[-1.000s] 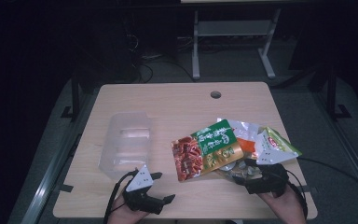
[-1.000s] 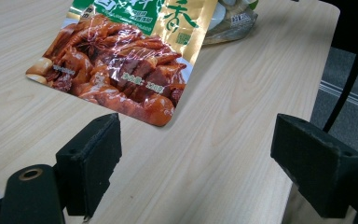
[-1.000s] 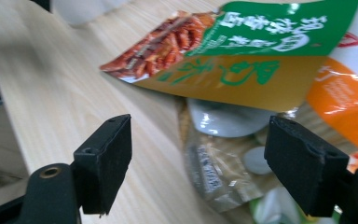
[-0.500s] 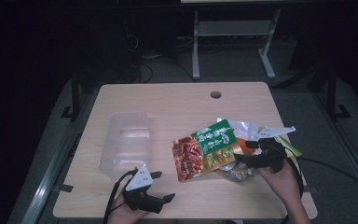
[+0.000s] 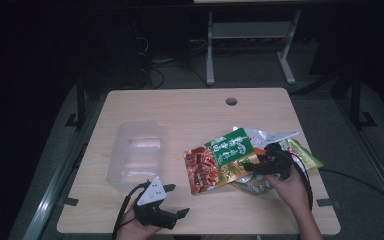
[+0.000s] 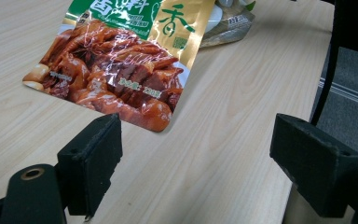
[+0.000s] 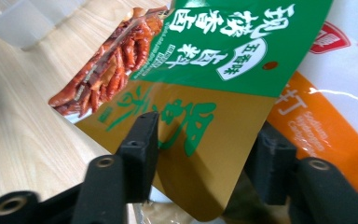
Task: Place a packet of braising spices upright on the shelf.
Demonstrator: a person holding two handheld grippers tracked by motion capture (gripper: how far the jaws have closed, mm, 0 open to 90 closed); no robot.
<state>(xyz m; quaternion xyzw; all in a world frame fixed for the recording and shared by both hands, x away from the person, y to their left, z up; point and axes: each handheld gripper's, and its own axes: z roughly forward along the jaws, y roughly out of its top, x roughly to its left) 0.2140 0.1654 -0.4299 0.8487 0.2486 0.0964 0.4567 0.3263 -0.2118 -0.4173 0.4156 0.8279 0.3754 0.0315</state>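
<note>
- The right gripper (image 5: pixel 256 167) is working near the right front part of the wooden table (image 5: pixel 180 107), and its jaws are straddling the gold end of the green and red snack packet (image 5: pixel 219 160).
- In the right gripper view the packet (image 7: pixel 200 88) is passing between the two black jaws; one jaw is lying over its face and the other is standing at its far edge. I cannot tell if they are already pinching it or only enclosing it.
- The packet is lying tilted, with its long axis running from the gripper toward the left and a little forward. Its red printed end is pointing to the clear plastic tray (image 5: pixel 135 152) on the left half of the table.
- It is resting partly on a pile of other pouches (image 5: pixel 275 137), among them a white and orange one (image 7: pixel 335 93), at the right edge.
- The left gripper (image 5: pixel 172 216) is hovering at the front edge with its jaws spread wide and holding nothing; in the left gripper view the packet's red corner (image 6: pixel 116 88) is lying just ahead of it.
- As I judge it, the right hand (image 5: pixel 290 187) is the nearer one, so the lift toward the tray is depending on its grip at the gold end.
</note>
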